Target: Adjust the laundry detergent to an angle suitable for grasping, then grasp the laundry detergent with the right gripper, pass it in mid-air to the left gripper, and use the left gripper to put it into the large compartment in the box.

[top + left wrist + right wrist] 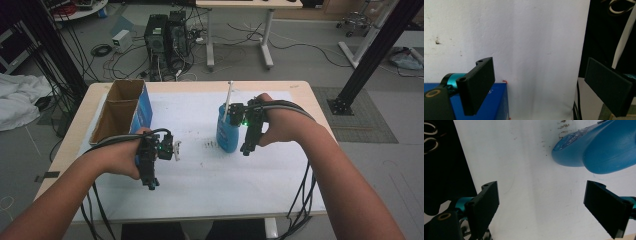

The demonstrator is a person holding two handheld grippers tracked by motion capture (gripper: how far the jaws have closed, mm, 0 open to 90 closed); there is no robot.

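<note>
A blue plastic container (227,132) stands upright near the middle of the white sheet (200,170), with a thin white stick (229,97) rising from it. My right gripper (245,149) hovers just to its right, jaws open and empty. In the right gripper view the blue container (599,152) is at the upper right, beyond the open gripper (546,206). My left gripper (152,183) is held over the sheet beside the box, open and empty. In the left gripper view the gripper (544,85) spans bare sheet.
An open cardboard box with a blue side (122,110) stands at the table's left; its blue face (496,100) lies behind my left jaw. Dark crumbs (210,145) dot the sheet left of the container. Computer towers (167,35) and cables sit on the floor beyond.
</note>
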